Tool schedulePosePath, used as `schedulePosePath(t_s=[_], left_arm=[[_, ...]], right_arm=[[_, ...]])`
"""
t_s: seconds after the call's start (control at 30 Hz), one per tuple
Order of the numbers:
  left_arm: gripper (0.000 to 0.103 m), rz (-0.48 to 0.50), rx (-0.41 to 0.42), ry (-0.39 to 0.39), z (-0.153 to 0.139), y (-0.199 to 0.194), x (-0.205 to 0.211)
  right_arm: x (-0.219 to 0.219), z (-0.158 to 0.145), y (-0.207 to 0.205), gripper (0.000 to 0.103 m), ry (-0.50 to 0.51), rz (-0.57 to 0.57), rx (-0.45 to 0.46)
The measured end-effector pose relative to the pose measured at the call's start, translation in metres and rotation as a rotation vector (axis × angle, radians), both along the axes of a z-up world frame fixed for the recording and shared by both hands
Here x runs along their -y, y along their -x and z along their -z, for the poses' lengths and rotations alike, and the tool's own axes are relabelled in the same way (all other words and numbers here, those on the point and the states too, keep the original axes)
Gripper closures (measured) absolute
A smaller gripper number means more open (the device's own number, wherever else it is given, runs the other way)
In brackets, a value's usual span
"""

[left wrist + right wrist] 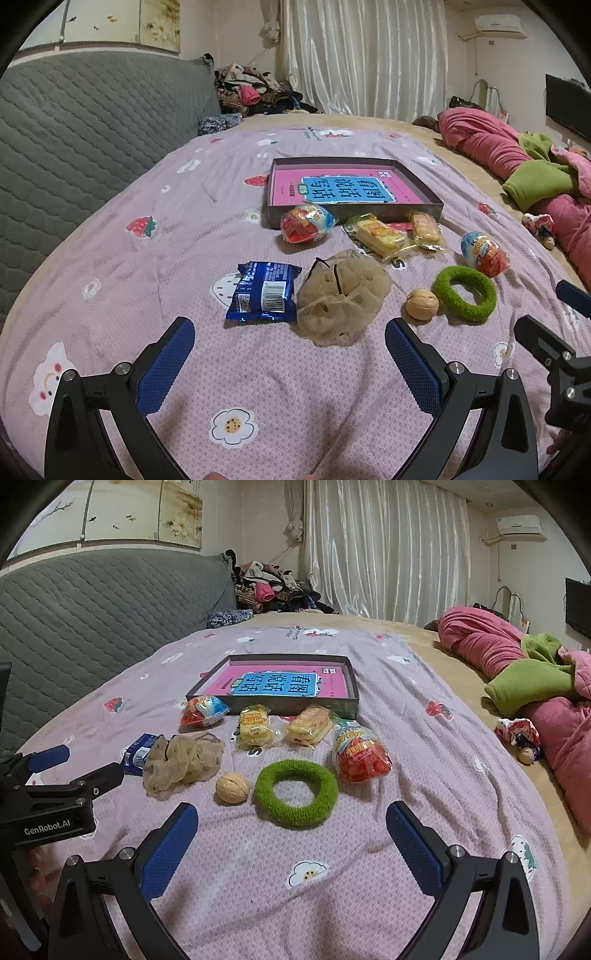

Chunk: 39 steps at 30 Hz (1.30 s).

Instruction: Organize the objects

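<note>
On the lilac bedspread lies a dark shallow box (428, 212) (295, 706) holding a pink and blue book (345, 190) (280, 683). In front of it sit two red egg-shaped snack packs (304, 223) (484, 253), two yellow biscuit packs (378, 234) (424, 227), a blue snack packet (264, 291), a beige mesh scrunchie (341, 295) (184, 760), a walnut (422, 304) (232, 788) and a green hair ring (463, 293) (295, 794). My left gripper (290, 354) is open, just short of the packet and scrunchie. My right gripper (291, 836) is open, just short of the green ring.
A grey quilted headboard (74, 122) rises on the left. Pink and green bedding (535, 679) is piled on the right, with a small toy (517, 734) beside it. Clothes (251, 92) are heaped behind the bed, before white curtains. The right gripper's body (557, 354) shows at the left view's edge.
</note>
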<state>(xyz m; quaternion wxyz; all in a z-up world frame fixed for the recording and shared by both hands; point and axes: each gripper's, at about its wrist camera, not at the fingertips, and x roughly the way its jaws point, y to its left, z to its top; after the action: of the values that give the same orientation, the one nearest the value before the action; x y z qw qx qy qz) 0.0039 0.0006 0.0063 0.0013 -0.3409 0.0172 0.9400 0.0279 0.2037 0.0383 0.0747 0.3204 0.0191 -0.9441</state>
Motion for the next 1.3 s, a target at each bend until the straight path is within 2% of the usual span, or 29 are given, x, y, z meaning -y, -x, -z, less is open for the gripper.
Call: schedulePosePath(t_s=[0.2, 0.27, 0.43, 0.7, 0.9, 0.97, 1.2, 1.3], left_arm=[[0.000, 0.008, 0.002, -0.015, -0.007, 0.003, -0.001], [0.000, 0.016, 0.004, -0.041, -0.009, 0.005, -0.001], [0.000, 0.024, 0.024, -0.090, -0.014, 0.016, 0.001], [0.000, 0.033, 0.049, -0.062, -0.005, 0.027, -0.009], [0.000, 0.034, 0.073, -0.031, 0.005, 0.035, -0.015], [0.000, 0.033, 0.084, -0.027, 0.009, 0.039, -0.016], [0.000, 0.036, 0.083, -0.014, 0.019, 0.048, -0.018], [0.000, 0.046, 0.073, -0.019, 0.022, 0.050, -0.020]], right_arm=[[-0.003, -0.009, 0.008, 0.000, -0.004, -0.005, 0.000], [-0.006, -0.013, 0.013, 0.000, -0.015, 0.002, 0.003], [-0.018, -0.015, 0.027, 0.000, 0.033, 0.003, 0.034], [-0.023, -0.017, 0.040, 0.000, 0.027, -0.004, 0.036], [-0.013, -0.012, 0.043, 0.000, -0.026, -0.012, 0.045], [-0.012, -0.008, 0.046, 0.000, -0.010, -0.006, 0.052], [-0.016, 0.011, 0.063, 0.001, 0.000, 0.083, 0.127], [-0.019, 0.019, 0.068, 0.006, -0.015, 0.122, 0.147]])
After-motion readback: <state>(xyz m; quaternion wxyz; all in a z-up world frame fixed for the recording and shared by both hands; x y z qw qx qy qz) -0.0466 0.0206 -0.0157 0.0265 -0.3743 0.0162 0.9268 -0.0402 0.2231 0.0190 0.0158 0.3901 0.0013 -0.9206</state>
